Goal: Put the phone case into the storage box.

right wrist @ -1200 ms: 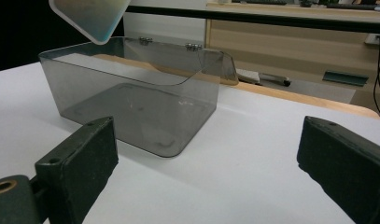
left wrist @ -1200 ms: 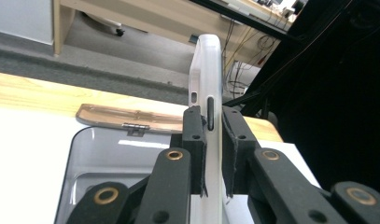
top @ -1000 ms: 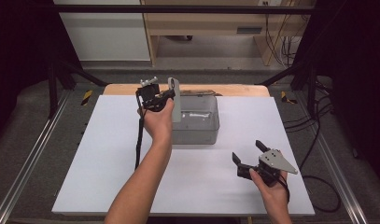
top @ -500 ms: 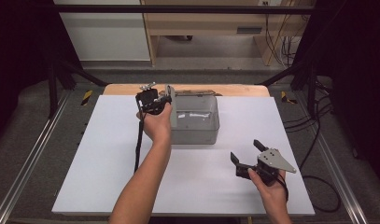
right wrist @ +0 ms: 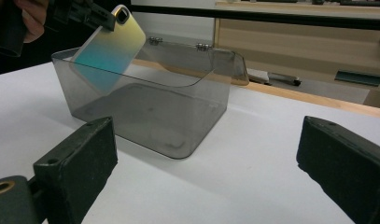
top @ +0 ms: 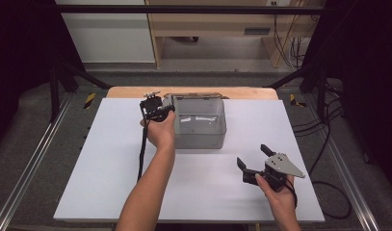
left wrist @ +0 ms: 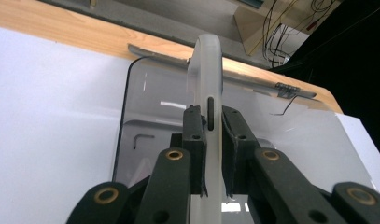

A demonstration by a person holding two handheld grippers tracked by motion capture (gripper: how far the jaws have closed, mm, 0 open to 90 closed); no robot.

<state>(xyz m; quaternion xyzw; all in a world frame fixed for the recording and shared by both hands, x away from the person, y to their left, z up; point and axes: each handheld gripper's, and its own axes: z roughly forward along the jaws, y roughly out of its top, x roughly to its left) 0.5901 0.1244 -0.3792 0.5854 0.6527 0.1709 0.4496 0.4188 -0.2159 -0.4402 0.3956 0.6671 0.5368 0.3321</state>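
A clear grey plastic box (top: 203, 137) stands at the back middle of the white table, its hinged lid (right wrist: 225, 60) swung open behind it. My left gripper (top: 160, 108) is at the box's left rim, shut on a phone (right wrist: 110, 44) with a shimmering yellow-to-blue back. The phone tilts, and its lower end dips inside the box (right wrist: 155, 116). In the left gripper view the jaws (left wrist: 212, 126) pinch the phone's thin edge (left wrist: 208, 70) above the box (left wrist: 131, 88). My right gripper (top: 252, 154) rests open near the front right, holding nothing; in its own view (right wrist: 206, 172) it faces the box.
A small L-shaped key (left wrist: 141, 139) shows through the box near its floor. A wooden strip (top: 136, 91) borders the table's far edge. Black frame posts and cables (top: 323, 130) stand off to the right. White table surface (top: 102, 168) lies open in front of the box.
My left gripper has come down slightly with the phone, whose lower end now sits lower at the box's left rim. The right gripper has barely moved.
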